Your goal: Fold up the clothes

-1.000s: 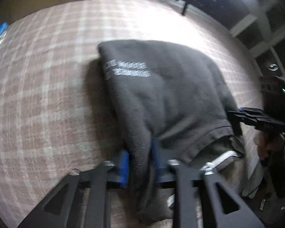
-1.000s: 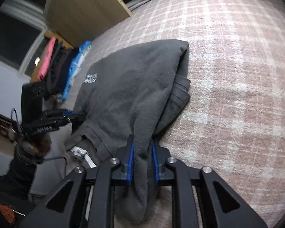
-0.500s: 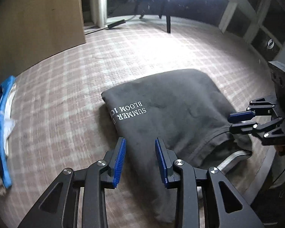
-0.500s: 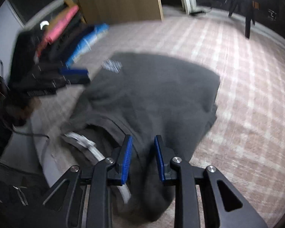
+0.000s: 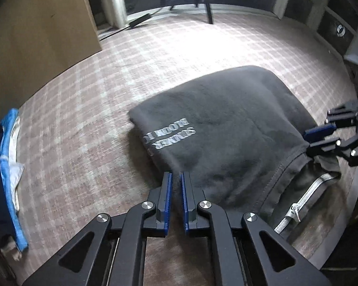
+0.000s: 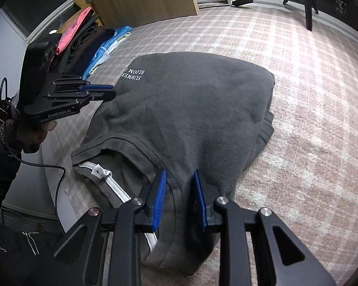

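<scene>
Lying folded (collar nearest): grey T-shirt [image 6: 191, 109]

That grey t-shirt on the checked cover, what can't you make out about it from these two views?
- Grey t-shirt: the printed second line runs under the fold in both views, so only part of it reads.
- Neck label: lettering too small, right wrist view.
- Near hem: hidden behind the right claw.
- Stacked clothes: their number is unclear, since they overlap.

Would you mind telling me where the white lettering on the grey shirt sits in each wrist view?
Left wrist view: the white lettering lies just left of centre, upside down, on the grey shirt.
Right wrist view: the lettering lies upper left of centre, near the shirt's far left corner.
Shared landmark: the blue folded cloth at the left.
</scene>
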